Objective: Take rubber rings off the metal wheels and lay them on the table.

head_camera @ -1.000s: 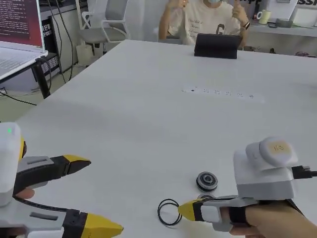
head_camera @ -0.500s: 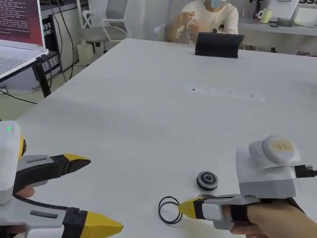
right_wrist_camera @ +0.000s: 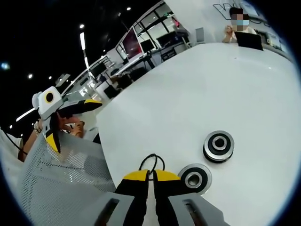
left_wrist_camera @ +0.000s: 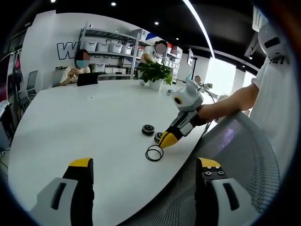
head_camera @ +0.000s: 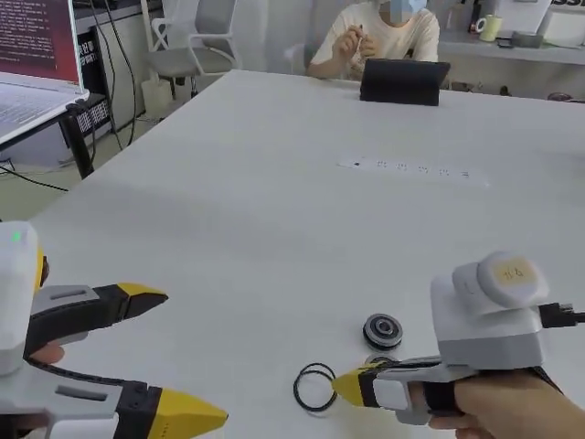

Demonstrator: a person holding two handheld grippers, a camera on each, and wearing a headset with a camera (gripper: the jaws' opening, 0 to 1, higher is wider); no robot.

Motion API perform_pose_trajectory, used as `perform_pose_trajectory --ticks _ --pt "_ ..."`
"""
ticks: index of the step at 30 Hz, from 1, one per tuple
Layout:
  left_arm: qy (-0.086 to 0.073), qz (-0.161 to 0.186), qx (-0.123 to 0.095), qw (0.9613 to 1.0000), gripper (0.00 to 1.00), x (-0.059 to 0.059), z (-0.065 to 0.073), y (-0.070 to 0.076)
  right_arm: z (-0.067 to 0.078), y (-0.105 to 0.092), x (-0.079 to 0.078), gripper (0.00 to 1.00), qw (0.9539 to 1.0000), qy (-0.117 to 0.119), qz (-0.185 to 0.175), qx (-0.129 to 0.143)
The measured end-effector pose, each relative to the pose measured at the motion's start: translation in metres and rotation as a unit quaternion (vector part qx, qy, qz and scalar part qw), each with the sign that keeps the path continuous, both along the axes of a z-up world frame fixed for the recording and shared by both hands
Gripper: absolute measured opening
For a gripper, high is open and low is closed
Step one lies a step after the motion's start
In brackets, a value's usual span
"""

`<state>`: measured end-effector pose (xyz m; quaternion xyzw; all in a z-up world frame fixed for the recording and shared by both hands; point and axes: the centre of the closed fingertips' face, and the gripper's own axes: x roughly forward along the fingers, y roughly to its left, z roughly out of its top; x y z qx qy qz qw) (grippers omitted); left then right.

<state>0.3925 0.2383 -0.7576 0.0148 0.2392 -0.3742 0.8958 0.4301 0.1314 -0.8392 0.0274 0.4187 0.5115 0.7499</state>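
1. The right gripper (right_wrist_camera: 151, 175) has its jaws pressed together, tips right at the rubber rings (right_wrist_camera: 151, 161). I can't tell if it's nipping them.
2. The rings lie flat on the table (head_camera: 274, 183), so my guess is this is the drop spot.
3. The near wheel (right_wrist_camera: 194, 179) sits just beside the jaws, and the far wheel (right_wrist_camera: 218, 146) is a bit beyond it.
4. The left gripper (head_camera: 174, 357) is spread wide, holding nothing, well apart. It's probably waiting to steady a wheel.
5. The rings are near the front edge, so watch that. There's plenty of bare table further in.
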Motion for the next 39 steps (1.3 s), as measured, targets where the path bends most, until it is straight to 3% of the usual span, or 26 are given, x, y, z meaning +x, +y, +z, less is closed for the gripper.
perform_pose_trajectory --ticks 10,16,20,26,31,39 --pt "0.0 0.002 -0.001 1.0 0.87 0.0 0.0 0.001 -0.005 0.001 -0.004 0.07 0.9982 -0.039 0.035 -0.029" --pt "0.0 0.003 0.0 1.0 0.87 0.0 0.0 0.001 -0.007 -0.001 -0.004 0.11 0.9913 -0.09 0.07 -0.065" --pt "0.0 0.003 0.0 1.0 0.87 0.0 -0.001 0.001 -0.004 -0.001 -0.002 0.12 0.9904 -0.098 0.073 -0.065" --pt "0.0 0.004 0.002 1.0 0.87 0.001 -0.001 0.002 0.003 -0.005 0.007 0.11 0.9898 -0.112 0.063 -0.062" --pt "0.0 0.005 0.003 1.0 0.87 0.001 -0.001 0.002 0.02 -0.009 0.023 0.11 0.9919 -0.119 0.027 -0.035" --pt "0.0 0.008 0.003 1.0 0.87 0.002 -0.001 0.003 0.04 -0.021 0.044 0.11 0.9911 -0.131 -0.022 -0.007"
